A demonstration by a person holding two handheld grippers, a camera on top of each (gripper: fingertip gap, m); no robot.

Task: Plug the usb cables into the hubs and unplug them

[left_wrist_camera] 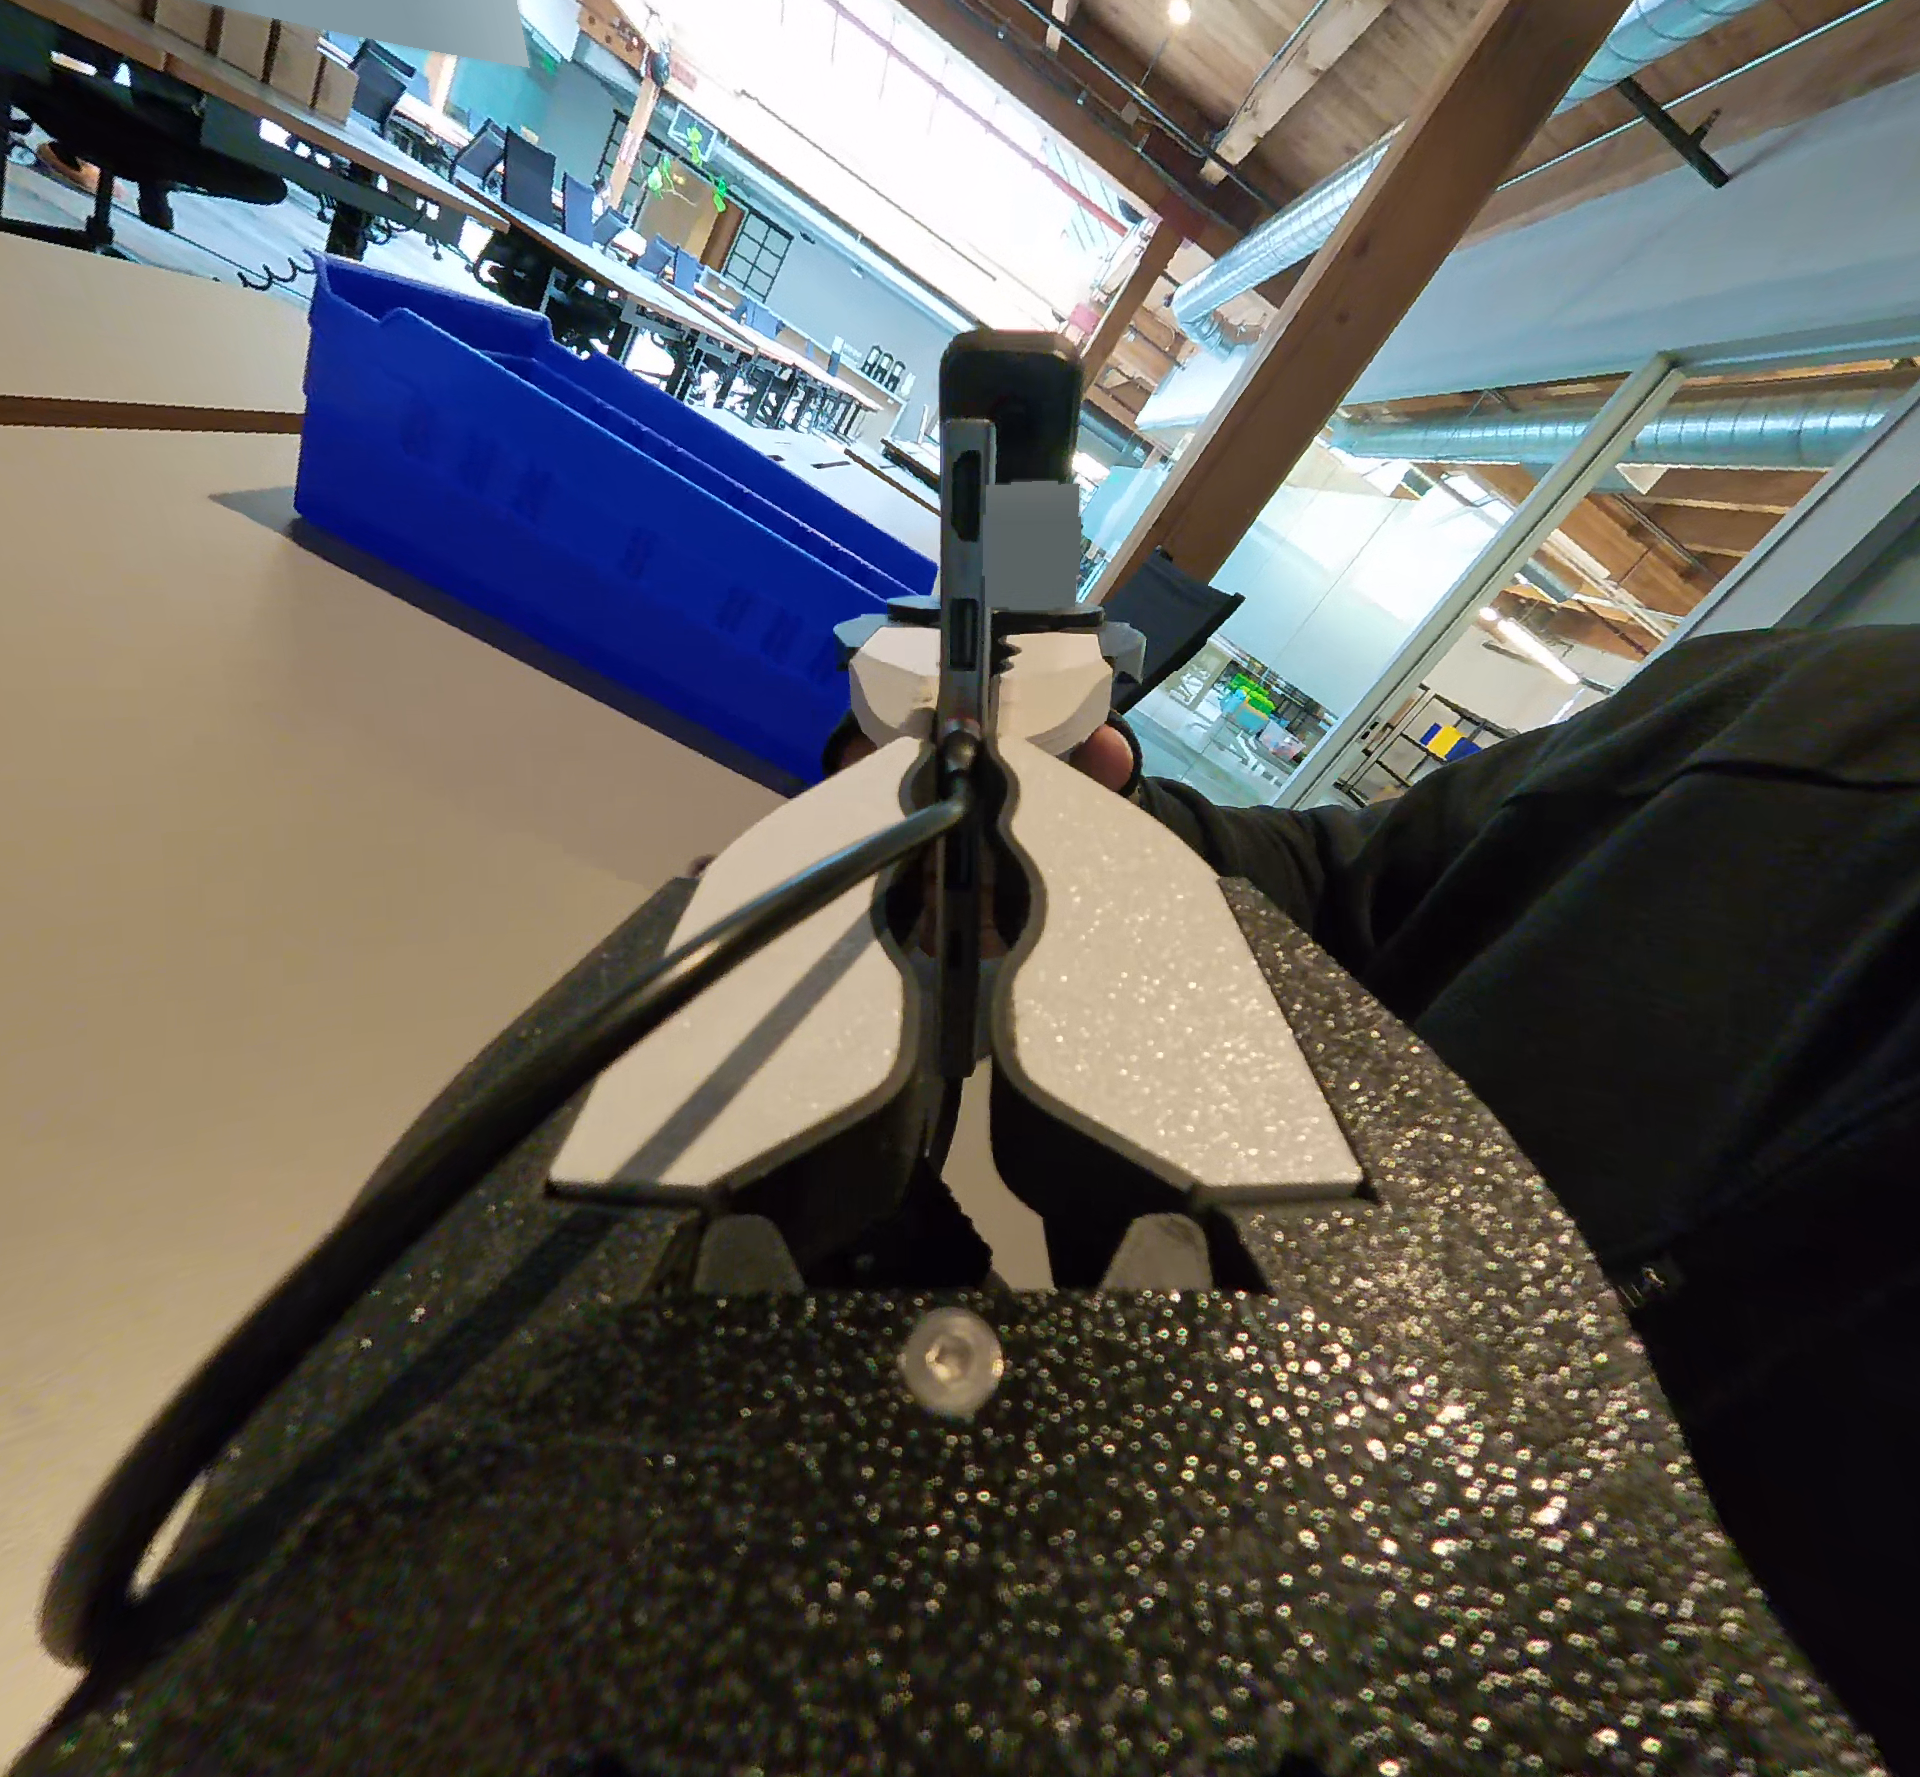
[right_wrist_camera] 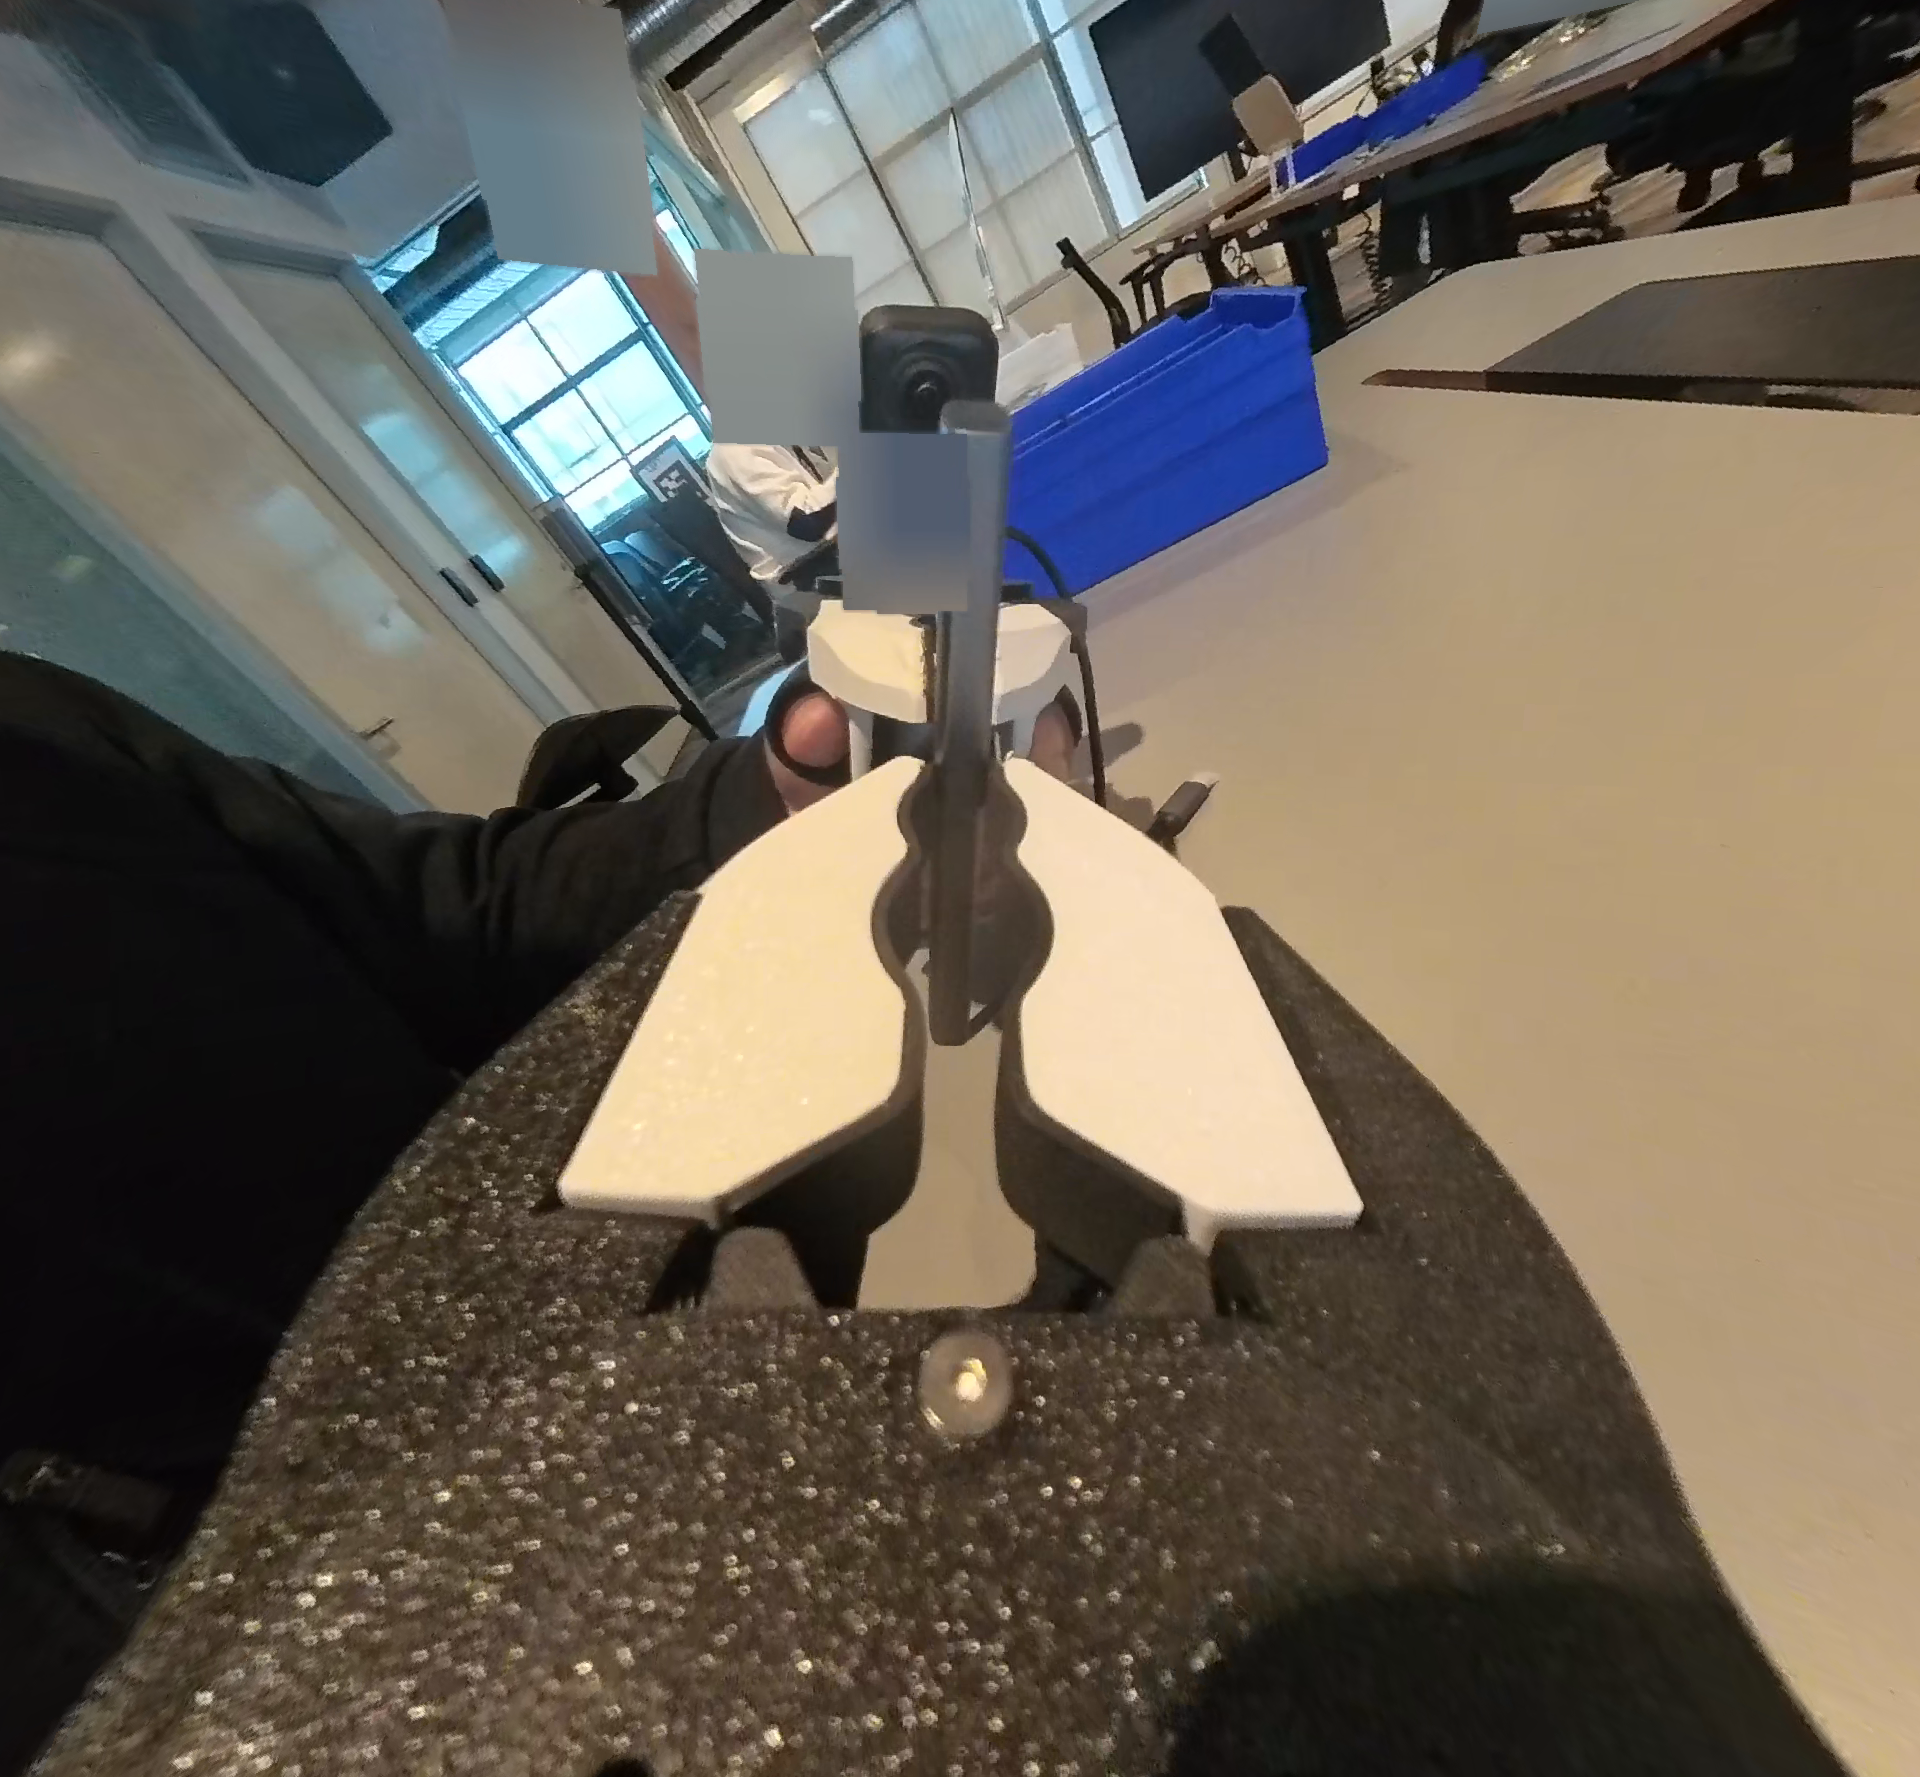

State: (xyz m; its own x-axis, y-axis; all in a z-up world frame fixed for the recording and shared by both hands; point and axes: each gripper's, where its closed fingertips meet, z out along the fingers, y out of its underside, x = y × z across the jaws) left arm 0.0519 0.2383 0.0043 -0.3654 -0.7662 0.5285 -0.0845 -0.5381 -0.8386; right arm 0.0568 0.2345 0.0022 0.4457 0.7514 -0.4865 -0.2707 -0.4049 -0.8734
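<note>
Overhead, left claw (left_wrist_camera: 961, 896) clamped on slim grey hub (left_wrist_camera: 964, 584), right claw (right_wrist_camera: 961, 886) gripping same hub (right_wrist_camera: 971, 688) opposite, black cable (left_wrist_camera: 416, 1156) looping at 8 o'clock, blue bin (left_wrist_camera: 582, 501) at 10 o'clock on desk (left_wrist_camera: 260, 792).

the black cable (left_wrist_camera: 343, 1239) blurs at 7 o'clock and the picture's edge cuts its loop. the left gripper (left_wrist_camera: 961, 792) hides the hub's (left_wrist_camera: 961, 584) lower end. at 3 o'clock a small plug (right_wrist_camera: 1184, 805) is too small to tell its kind.
</note>
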